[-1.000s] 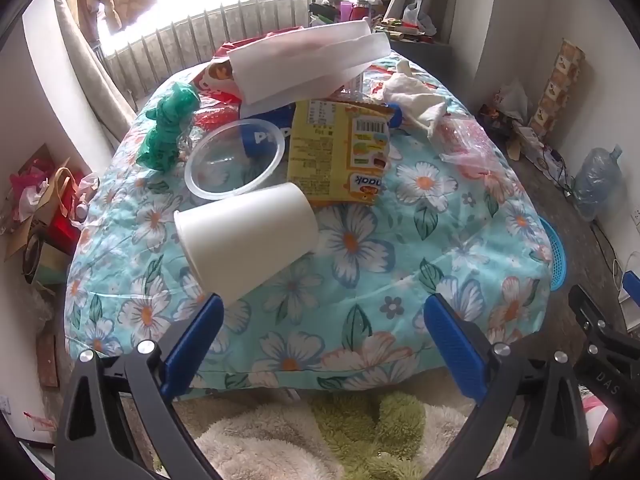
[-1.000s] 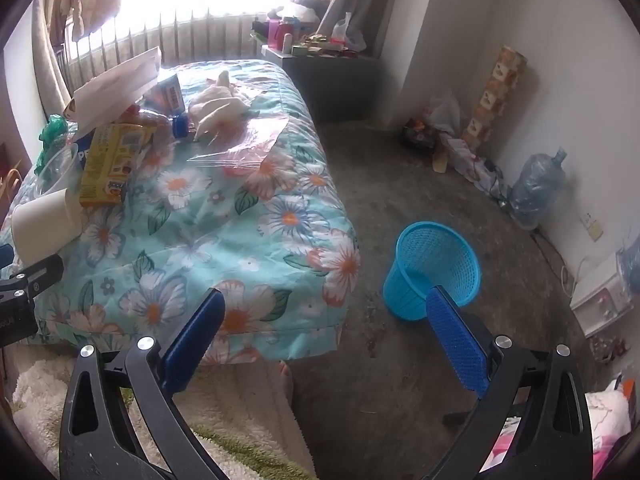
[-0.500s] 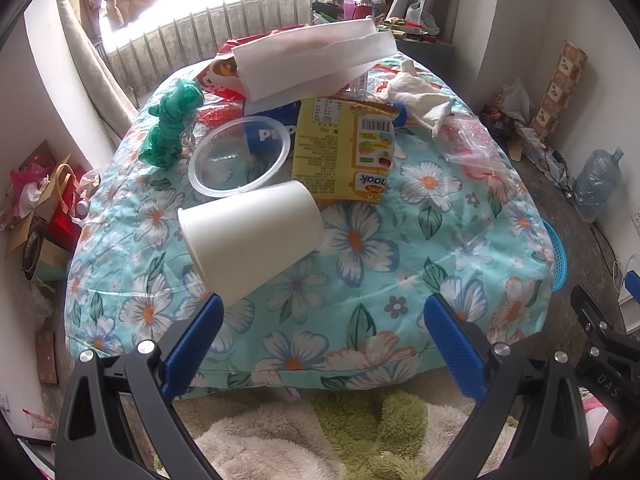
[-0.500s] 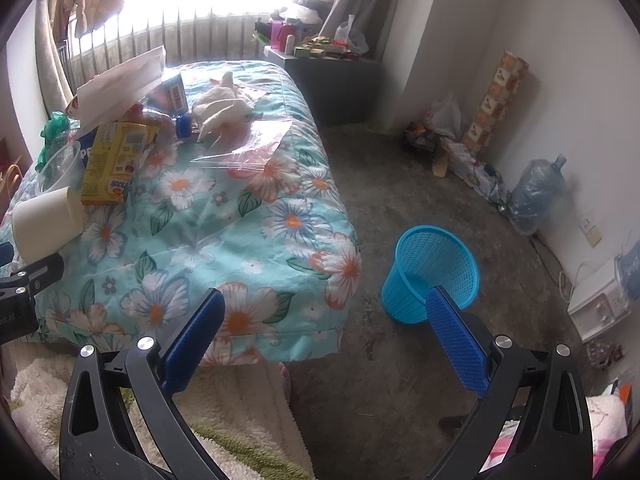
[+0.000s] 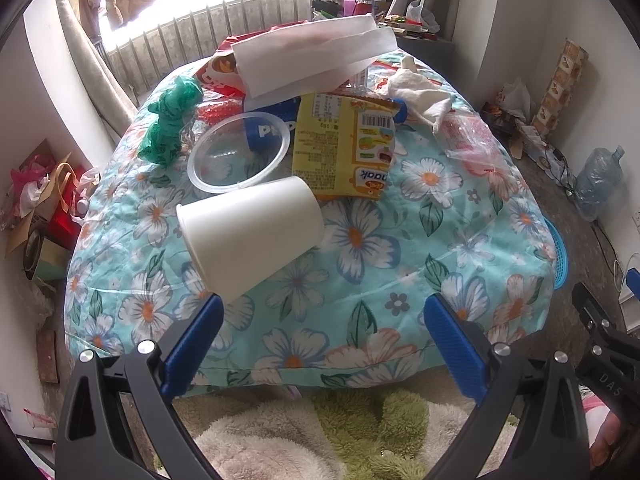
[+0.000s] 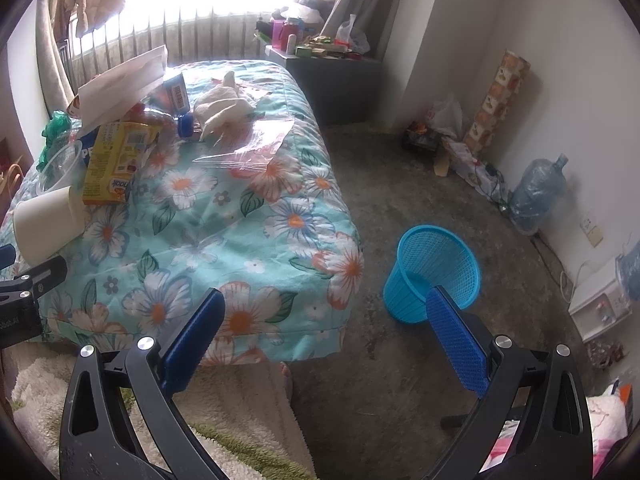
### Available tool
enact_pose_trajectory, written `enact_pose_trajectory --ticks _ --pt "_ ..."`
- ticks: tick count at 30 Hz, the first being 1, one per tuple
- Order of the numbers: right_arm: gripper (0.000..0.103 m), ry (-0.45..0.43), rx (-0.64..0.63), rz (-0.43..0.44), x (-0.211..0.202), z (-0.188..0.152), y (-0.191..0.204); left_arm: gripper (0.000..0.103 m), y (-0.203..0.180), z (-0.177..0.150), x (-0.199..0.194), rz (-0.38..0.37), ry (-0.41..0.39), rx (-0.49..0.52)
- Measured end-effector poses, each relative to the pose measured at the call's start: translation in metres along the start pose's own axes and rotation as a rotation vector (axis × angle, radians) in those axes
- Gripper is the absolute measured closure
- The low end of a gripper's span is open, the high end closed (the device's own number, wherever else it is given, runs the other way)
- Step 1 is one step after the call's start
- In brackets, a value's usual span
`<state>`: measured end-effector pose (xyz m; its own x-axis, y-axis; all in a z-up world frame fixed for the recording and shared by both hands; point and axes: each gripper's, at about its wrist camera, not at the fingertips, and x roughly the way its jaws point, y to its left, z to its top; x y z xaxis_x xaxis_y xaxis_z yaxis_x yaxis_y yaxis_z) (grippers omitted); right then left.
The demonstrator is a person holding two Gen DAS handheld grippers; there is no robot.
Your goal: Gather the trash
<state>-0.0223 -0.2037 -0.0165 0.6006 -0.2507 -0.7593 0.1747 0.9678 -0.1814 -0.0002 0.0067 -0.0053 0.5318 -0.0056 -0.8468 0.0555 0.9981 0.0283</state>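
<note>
Sunlight came in through the window behind the bed, and the bed had a blue cover with big white flowers on it. I stood at the foot of the bed, over a fluffy rug.

Lots of trash sat on the cover. Nearest to me was a white paper cup, lying on its side with the open end toward my left. Just behind it was a clear plastic bowl. Beside the bowl lay a yellow snack bag, and its near edge touched the cup. A green crumpled bag sat to the left of the bowl. A big white sheet of paper lay on top of the pile at the back. A crumpled white tissue and a clear plastic wrapper were on the right side of the bed.

My left gripper was spread wide and held nothing. It hung over the near edge of the bed, and its left finger was just in front of the cup.

My right gripper was spread wide too, with nothing in it. It pointed past the corner of the bed. A blue basket stood on the gray floor beside the bed, tipped a little, and it looked empty. A big water bottle stood by the wall.
</note>
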Motion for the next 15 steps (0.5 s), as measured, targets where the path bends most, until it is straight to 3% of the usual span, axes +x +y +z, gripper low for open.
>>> enact_pose_trajectory --ticks 15 --pt "0.007 -0.001 0.0 0.001 -0.0005 0.0008 0.0016 0.004 0.0 -0.0005 0.0009 0.0 0.006 -0.003"
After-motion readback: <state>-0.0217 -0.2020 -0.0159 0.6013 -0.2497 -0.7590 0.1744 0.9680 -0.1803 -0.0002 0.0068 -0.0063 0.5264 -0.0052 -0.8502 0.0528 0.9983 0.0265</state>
